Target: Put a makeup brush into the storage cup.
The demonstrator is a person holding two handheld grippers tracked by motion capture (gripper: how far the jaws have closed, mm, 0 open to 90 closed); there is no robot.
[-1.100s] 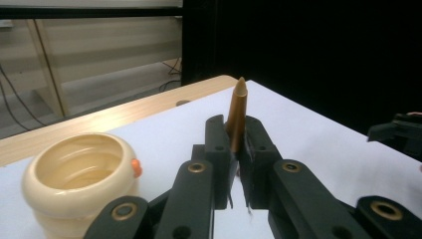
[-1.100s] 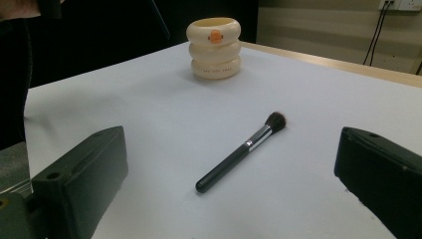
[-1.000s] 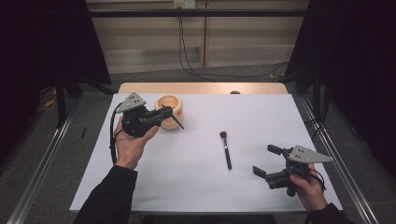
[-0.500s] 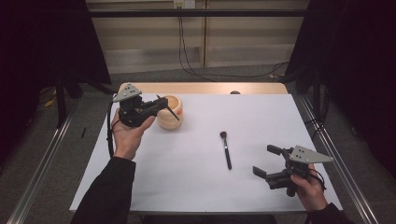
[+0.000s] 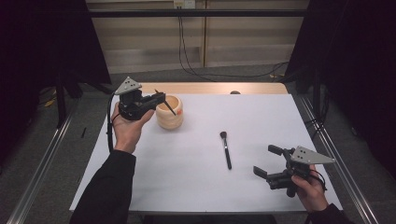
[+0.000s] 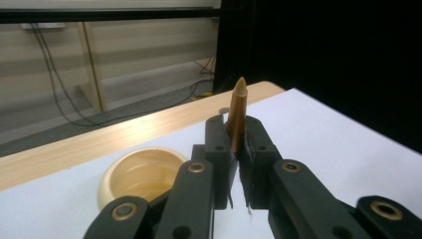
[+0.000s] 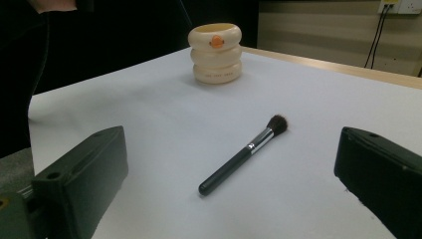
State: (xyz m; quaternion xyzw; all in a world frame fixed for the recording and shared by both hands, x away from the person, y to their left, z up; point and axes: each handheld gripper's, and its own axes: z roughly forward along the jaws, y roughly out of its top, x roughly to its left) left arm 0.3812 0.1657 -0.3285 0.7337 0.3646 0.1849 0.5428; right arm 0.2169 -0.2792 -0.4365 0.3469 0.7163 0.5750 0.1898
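Gold-brown slim brush handle (image 6: 237,119) tapers to a pale tip.

Bright tabletop, dark surroundings, soft focus

High view: fixed above the person's side, looking forward and down, whole white-covered bench (image 5: 196,186) in frame, far off. Left gripper view: rides low and close, looks along its own jaws across the bench's far corner toward the wall, cream holder (image 6: 142,174) just below. Right gripper view: near bench level, faces across the surface past the black brush (image 7: 244,154). All three share the holder; high and right gripper views share the brush.
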